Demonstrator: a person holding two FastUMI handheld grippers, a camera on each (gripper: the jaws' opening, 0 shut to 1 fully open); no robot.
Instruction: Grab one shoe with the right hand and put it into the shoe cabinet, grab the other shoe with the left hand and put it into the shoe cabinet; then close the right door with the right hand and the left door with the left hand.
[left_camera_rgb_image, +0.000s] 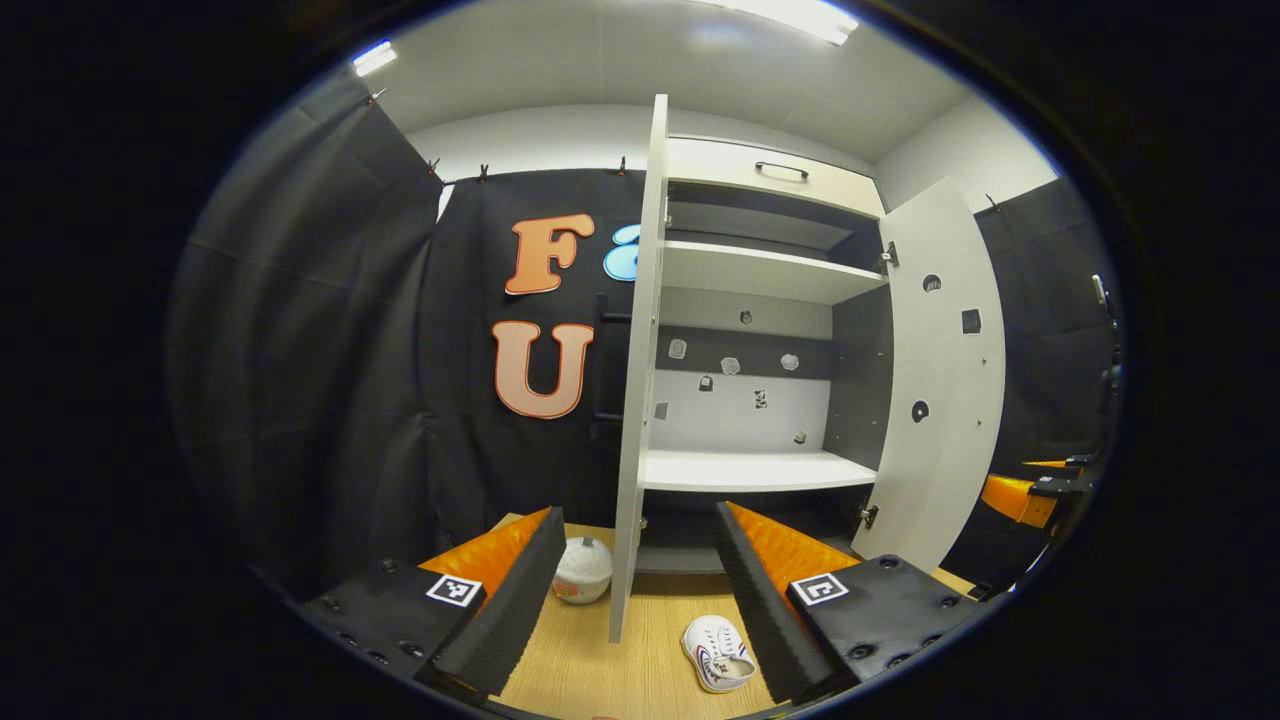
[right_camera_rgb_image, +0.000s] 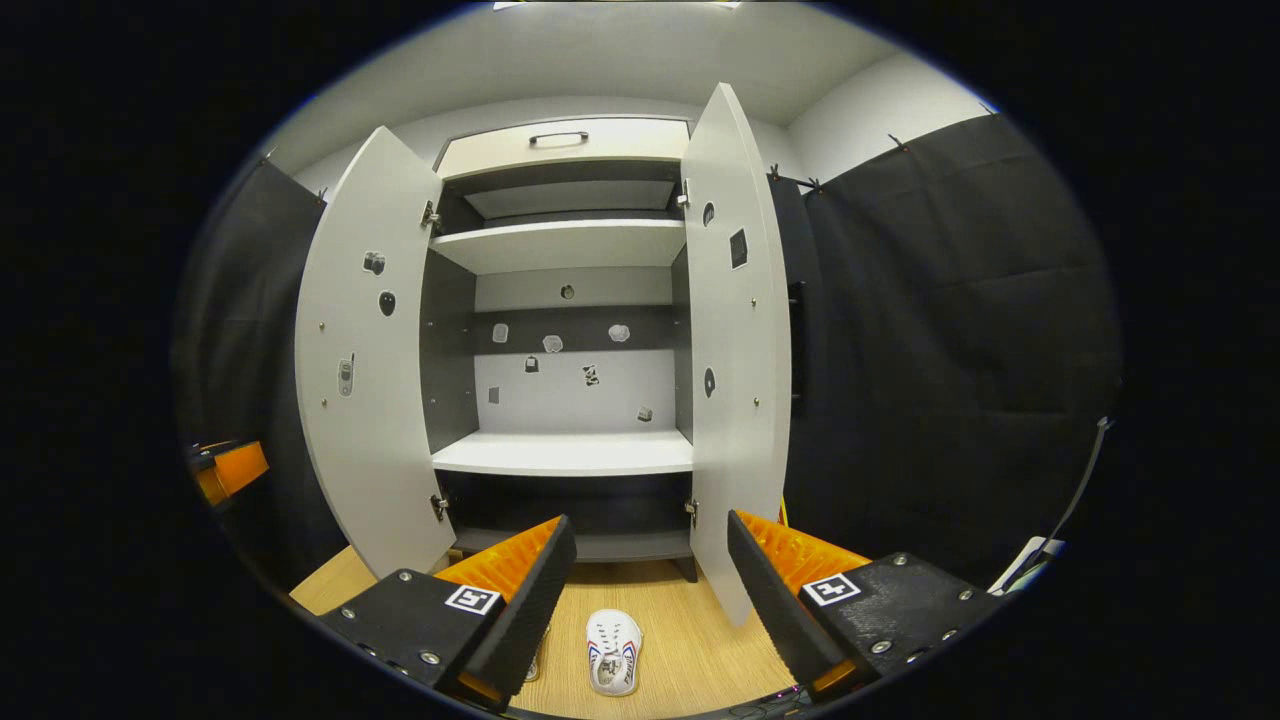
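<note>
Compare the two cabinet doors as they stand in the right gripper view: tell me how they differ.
The left door is swung wide, showing its broad inner face; the right door stands nearly edge-on, its face narrower in this view. The left door carries small stickers along its upper and middle part; the right door's include a dark square patch. Both are pale, both are open, and both hang on the shoe cabinet, whose shelves hold no shoes.

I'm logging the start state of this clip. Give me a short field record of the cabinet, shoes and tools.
cabinet doors: left door and right door both open
lower shelf: bare
shoe one: on the floor in front of the cabinet
shoe two: on the floor beyond the left door's edge
left tool: open, holding nothing
right tool: open, holding nothing
</note>
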